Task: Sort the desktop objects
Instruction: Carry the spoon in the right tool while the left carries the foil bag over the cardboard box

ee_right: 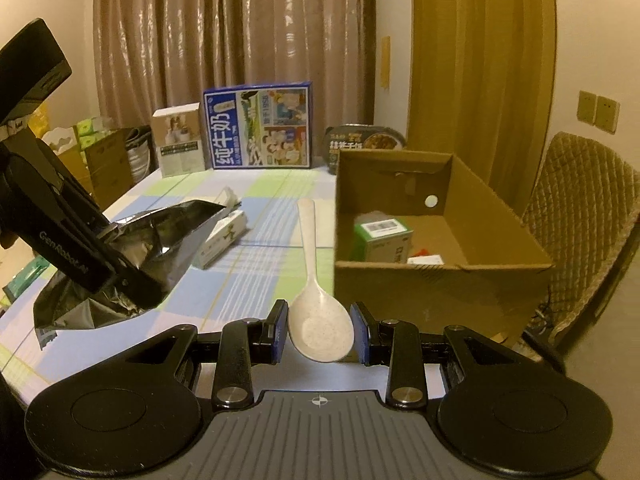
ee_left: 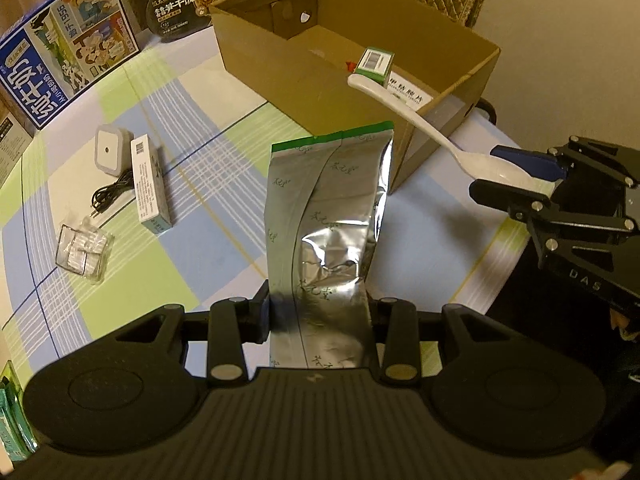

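Holding two things aloft, one per gripper. Left gripper (ee_left: 318, 312), lower centre of its view: fingers clamped on one foil pouch (ee_left: 328, 216), long axis running up-frame toward the cardboard box (ee_left: 404, 136). Right gripper (ee_right: 320, 332): fingers pinching the bowl of one white spoon (ee_right: 316, 280), handle aimed ahead beside the box's left wall; nearer the box. On the desk (ee_left: 200, 184) at left: one adapter, one carton, one clear packet.

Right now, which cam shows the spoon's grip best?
Right wrist: the white spoon sits bowl-first between the right gripper fingers, both pads visible. Left wrist shows the spoon side-on, handle over the cardboard box, bowl partly hidden by the gripper.
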`<state>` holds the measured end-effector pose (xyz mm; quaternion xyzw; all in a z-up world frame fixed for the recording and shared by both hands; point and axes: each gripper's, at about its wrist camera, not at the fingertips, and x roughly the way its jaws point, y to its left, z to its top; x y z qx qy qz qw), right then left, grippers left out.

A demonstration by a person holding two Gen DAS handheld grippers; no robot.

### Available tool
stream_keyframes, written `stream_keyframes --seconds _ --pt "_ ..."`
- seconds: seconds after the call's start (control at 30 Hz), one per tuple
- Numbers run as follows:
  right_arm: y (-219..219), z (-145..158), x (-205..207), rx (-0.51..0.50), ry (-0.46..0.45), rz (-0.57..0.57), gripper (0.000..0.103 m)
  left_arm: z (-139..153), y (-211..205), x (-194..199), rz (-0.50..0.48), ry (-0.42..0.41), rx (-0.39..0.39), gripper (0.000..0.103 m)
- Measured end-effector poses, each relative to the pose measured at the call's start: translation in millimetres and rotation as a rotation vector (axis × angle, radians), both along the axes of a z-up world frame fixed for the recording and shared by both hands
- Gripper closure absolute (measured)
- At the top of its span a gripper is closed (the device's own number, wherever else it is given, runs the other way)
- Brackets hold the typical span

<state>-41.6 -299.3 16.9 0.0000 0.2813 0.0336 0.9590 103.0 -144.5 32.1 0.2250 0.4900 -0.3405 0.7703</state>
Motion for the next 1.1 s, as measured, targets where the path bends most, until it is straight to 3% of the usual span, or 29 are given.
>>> stream_keyframes --seconds 0.57,1.1 --pt "-41.7 29.3 12.6 0.008 -0.067 -0.088 0.072 33.0 -39.9 6.3 -0.016 -0.008 -0.052 0.070" --pt "-86.3 30.4 26.7 -0.002 -0.066 -0.152 0.072 44.5 -93.1 15.6 -0.029 0.024 -0.087 0.070"
